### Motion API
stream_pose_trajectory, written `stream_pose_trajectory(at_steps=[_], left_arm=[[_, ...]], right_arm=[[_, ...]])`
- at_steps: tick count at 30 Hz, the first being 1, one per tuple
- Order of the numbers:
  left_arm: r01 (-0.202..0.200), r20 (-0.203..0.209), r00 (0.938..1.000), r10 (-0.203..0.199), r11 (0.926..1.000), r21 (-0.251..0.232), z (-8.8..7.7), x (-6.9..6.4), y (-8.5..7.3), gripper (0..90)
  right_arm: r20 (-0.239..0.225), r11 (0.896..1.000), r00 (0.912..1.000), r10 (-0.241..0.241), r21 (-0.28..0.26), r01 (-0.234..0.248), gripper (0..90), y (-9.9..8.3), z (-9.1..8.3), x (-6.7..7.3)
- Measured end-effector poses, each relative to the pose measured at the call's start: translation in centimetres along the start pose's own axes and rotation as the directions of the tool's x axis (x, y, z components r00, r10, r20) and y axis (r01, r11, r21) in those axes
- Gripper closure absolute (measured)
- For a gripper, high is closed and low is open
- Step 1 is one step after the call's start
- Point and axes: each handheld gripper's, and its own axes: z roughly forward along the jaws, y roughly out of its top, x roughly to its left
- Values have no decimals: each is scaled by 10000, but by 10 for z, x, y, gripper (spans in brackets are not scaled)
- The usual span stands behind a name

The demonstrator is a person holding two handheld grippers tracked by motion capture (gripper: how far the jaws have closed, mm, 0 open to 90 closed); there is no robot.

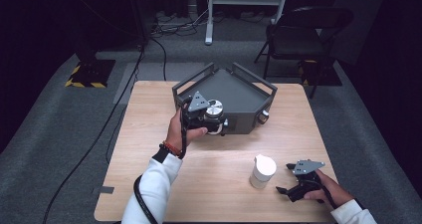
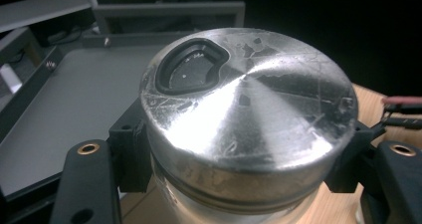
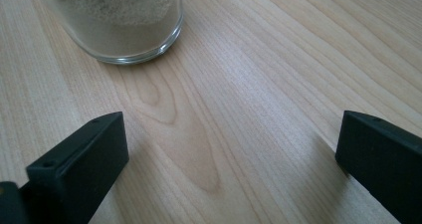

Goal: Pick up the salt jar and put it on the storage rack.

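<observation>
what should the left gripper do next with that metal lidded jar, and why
Probably carry the jar on over the grey tray and set it down inside. The left gripper is clamped on it just below the lid, at the tray's near wall, while the right gripper rests open on the table.

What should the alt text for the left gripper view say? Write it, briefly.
A jar with a scratched silver lid sits clamped between the left gripper's two black jaws. Behind it lies a grey tray, with light wooden table at right.
</observation>
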Motion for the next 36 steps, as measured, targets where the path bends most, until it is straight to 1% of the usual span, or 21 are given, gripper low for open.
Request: stream_pose_trajectory(at_steps=[3,6,9,12,16,22,25,28,31,32,35,36], left_arm=[[-117,-135,9998,118,9999,78,1,-1,9,303],[-124,-208,9997,125,9999,43,1,0,16,303],[-114,-166,9998,115,9999,30,3,2,20,303],[-147,-211,9997,149,9999,91,9,3,26,303],[-50,-202,9998,50,10000,-6,15,6,32,303],[-108,-433,9990,110,9999,58,27,3,40,303],[-21,-577,9983,21,10000,4,32,5,44,303],[-44,-736,9973,43,10000,-23,36,8,47,304],[80,-865,9962,-93,9998,-157,40,11,48,304],[57,-945,9955,-70,9999,-142,41,11,49,304],[143,-1057,9943,-162,9997,-193,45,14,51,304],[115,-1120,9936,-127,9999,-117,47,14,53,303]], right_arm=[[-1,10000,10000,0,-1,0,0,0,0,0],[3,10000,10000,-1,0,1,0,0,0,0],[2,10000,10000,7,0,-7,0,0,0,0],[12,10000,10000,18,-1,-18,0,0,0,0],[12,10000,10000,21,0,-21,0,0,0,0],[19,10000,10000,22,-1,-22,0,0,0,1],[10,10000,10000,10,-4,-10,0,-1,-1,1],[15,10000,10000,16,-4,-16,0,-1,-1,1],[19,10000,10000,22,-6,-22,0,-1,-1,1],[18,10000,10000,25,-7,-25,0,-1,-1,1],[10,10000,10000,10,-7,-10,0,-1,-1,1],[9,10000,10000,4,-6,-4,0,-1,-1,1]])
